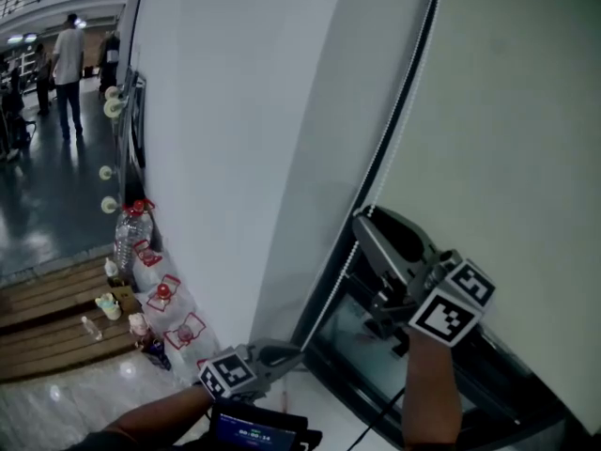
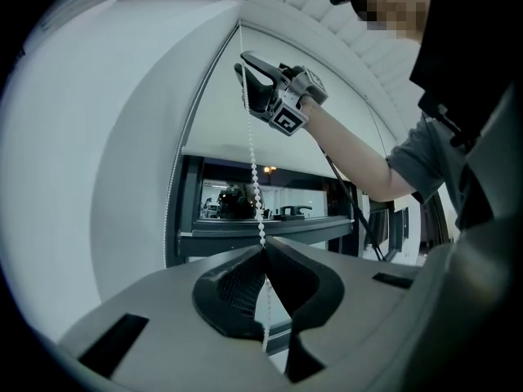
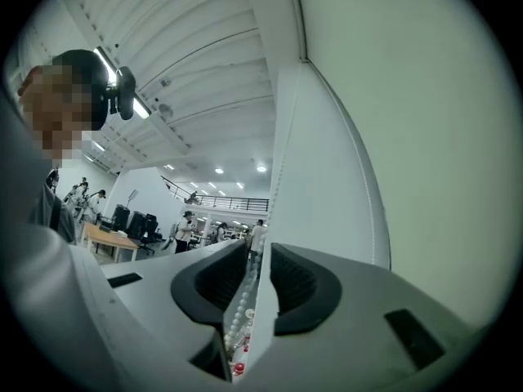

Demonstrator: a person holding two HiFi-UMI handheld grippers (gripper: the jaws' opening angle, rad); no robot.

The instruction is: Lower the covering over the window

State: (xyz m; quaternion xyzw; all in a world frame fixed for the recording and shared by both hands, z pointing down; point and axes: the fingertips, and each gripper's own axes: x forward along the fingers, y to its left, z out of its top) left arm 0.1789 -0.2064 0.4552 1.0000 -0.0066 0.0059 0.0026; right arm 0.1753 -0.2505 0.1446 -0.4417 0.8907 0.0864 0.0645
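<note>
A pale roller blind (image 1: pixel 507 111) covers most of the window, leaving a strip of glass (image 1: pixel 376 346) bare at the bottom. Its white bead chain (image 1: pixel 406 120) hangs along the dark left frame. My left gripper (image 1: pixel 282 353) is low down near the sill and is shut on the chain (image 2: pixel 253 162), which runs into its closed tips (image 2: pixel 263 250). My right gripper (image 1: pixel 368 225) is higher up beside the frame. Its jaws (image 3: pixel 257 256) stand open, with the chain (image 3: pixel 241 300) passing loosely between them. From the left gripper view the right gripper (image 2: pixel 245 64) sits up at the chain, in front of the blind (image 2: pixel 221 113).
A white wall (image 1: pixel 235 111) stands left of the window. Water bottles with red caps (image 1: pixel 131 233) line its foot, next to wooden steps (image 1: pixel 47 308). People (image 1: pixel 68 64) stand far off on the shiny floor. A small lit screen (image 1: pixel 254 432) sits at the bottom edge.
</note>
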